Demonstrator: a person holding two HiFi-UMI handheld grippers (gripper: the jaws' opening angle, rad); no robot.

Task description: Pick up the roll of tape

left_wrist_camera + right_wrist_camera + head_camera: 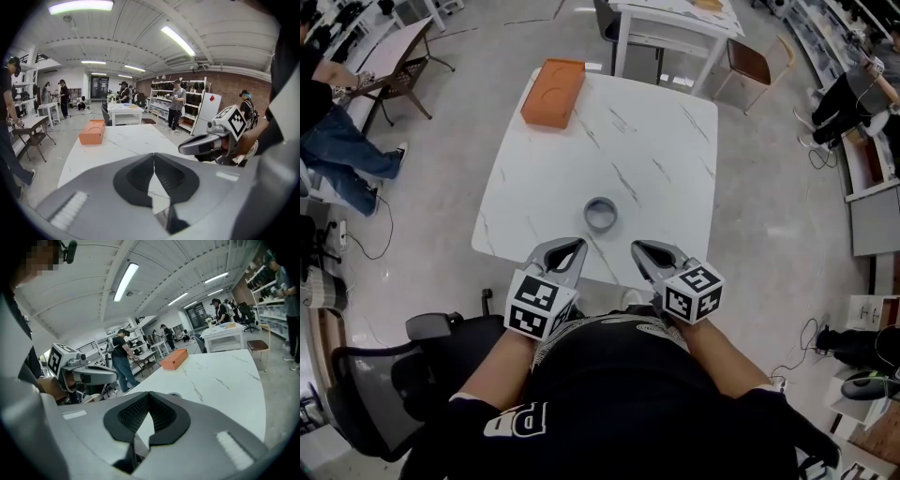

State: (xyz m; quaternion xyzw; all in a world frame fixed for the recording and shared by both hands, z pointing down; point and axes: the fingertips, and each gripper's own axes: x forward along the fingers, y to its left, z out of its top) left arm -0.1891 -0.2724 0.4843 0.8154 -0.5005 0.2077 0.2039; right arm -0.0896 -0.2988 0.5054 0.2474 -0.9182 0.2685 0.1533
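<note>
The person sits at the near edge of the white marble surface (675,141), a gripper in each hand held side by side just over that edge. The left gripper (567,251) has its fingers (136,176) pressed together at the tips, with nothing between them. The right gripper (649,251) is the same: its fingers (161,416) meet at the tips and hold nothing. Both point away from the person, across the surface.

Just ahead of them, between the lines of the two grippers and touching neither, the roll of tape (600,215) lies flat with its hole facing up, close to the near edge. In the right gripper view only a sliver of it peeks over the closed fingers.

Farther off, at the far left corner of the surface, sits an orange box (553,91), well apart from the tape. Beyond that stands another white table (675,21) with a brown chair (750,61) beside it. A black office chair (375,394) stands at the person's left. Other people stand and sit around the room by shelves and desks.
</note>
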